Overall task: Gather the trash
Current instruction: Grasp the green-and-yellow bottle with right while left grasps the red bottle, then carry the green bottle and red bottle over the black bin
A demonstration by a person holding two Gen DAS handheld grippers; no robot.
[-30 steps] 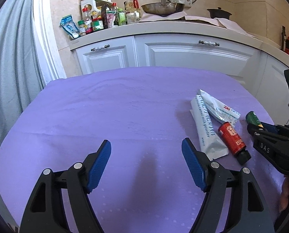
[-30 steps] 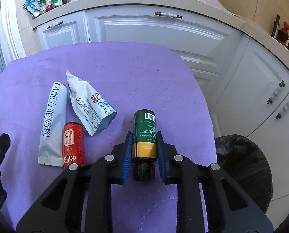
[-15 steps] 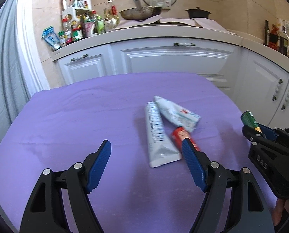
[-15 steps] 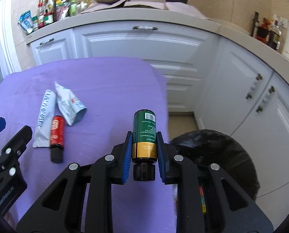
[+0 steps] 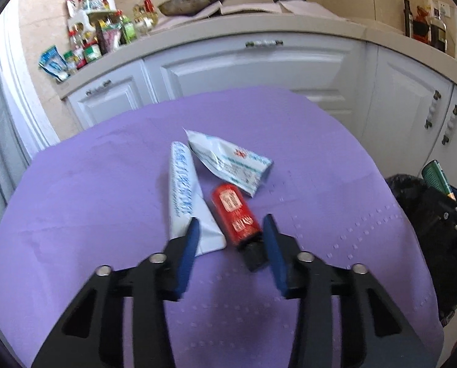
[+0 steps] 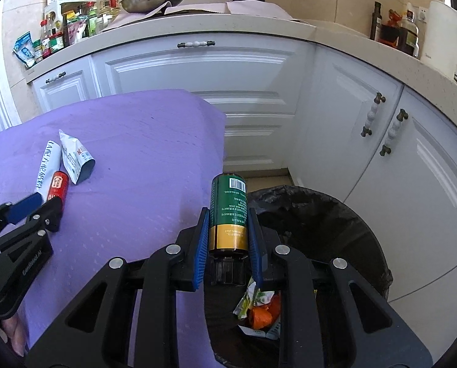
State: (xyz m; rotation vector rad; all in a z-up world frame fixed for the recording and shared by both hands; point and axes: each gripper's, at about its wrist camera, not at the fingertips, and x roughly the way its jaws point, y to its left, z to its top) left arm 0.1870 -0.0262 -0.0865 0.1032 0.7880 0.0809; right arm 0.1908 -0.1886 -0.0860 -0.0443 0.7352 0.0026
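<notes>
Right now my right gripper point(image 6: 228, 233) sits over the rim of the black-lined trash bin point(image 6: 360, 239), its blue pads pressed tight on both sides of a green and gold bottle point(image 6: 228, 208), cap end toward me and barcode end pointing away. Down in the bin I can see crumpled wrappers point(image 6: 259, 309), orange and white-green, lying on the bag's bottom.

My left gripper point(image 5: 230, 245) is low over the purple tablecloth point(image 5: 90, 199) with its jaws spread and nothing clamped; the black cap of the red bottle point(image 5: 236, 214) lies between the pads, close to the right one, though I cannot tell if it touches. A long white sachet point(image 5: 183, 193) lies just left of that bottle, under my left pad, and a torn white-blue pouch point(image 5: 228, 162) rests beyond them.
</notes>
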